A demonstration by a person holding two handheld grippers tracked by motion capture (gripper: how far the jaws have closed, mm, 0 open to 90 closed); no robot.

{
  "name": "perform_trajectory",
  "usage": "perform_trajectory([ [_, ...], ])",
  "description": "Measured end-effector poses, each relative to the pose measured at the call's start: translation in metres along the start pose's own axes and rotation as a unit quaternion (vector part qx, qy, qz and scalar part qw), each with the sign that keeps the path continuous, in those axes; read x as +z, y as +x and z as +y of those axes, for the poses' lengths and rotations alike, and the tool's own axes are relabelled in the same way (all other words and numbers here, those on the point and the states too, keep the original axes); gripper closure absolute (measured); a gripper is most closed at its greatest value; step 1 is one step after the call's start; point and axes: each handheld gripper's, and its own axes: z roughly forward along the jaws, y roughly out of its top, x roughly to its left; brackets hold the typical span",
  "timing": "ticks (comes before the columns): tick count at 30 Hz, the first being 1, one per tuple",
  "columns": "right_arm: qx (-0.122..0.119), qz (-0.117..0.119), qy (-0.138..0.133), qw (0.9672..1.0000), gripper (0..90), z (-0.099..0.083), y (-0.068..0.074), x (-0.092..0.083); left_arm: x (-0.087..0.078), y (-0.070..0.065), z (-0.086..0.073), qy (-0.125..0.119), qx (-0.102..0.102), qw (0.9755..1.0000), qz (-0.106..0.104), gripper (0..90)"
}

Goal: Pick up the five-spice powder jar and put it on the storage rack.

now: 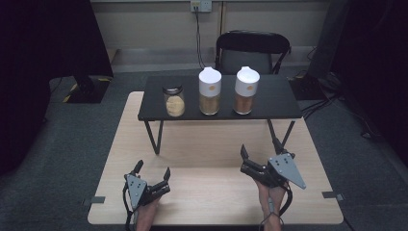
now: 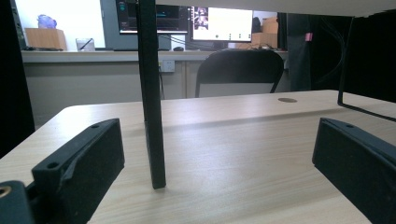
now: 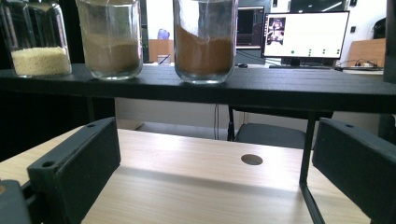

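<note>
From the high view I have both grippers low in the frame over the pale wooden surface (image 1: 211,159), each with its jaws spread wide and nothing between them. The left gripper (image 1: 153,172) sits at the lower left, the right gripper (image 1: 262,153) at the lower right; the forearms behind them are cut off by the bottom edge.

Across the middle of the frame stands a black raised shelf (image 1: 274,98) on thin legs, and on it three jars in a row. At the left is a short glass jar with a dark lid (image 1: 173,100), holding pale yellow grains. In the centre is a white-capped jar (image 1: 210,91) with tan powder, and to its right a second white-capped jar (image 1: 247,90) with reddish-brown powder. All three are upright and well apart from both grippers.

In the right gripper view the jars run along the top of the frame, but their caps and lids are cut off, so I see glass and fill levels alone. A small round hole (image 3: 252,159) shows in the surface at lower centre.

In the left gripper view a black shelf leg (image 2: 152,93) rises through the frame left of centre and hides part of the room behind. The screens at the top of that view are too blurred to read.
</note>
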Motion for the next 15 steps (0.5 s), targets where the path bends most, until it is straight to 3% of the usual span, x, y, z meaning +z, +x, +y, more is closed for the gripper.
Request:
perform_trajectory([
  [8,-0.008,0.0,0.0,1.0,0.0,-0.023,0.004,-0.003,0.0,0.0,0.0,0.0,-0.001,1.0,0.0,1.6],
  [15,0.007,0.007,0.014,0.9999,0.0,-0.042,0.007,-0.004,0.0,0.0,0.0,0.0,-0.001,1.0,0.0,1.6],
])
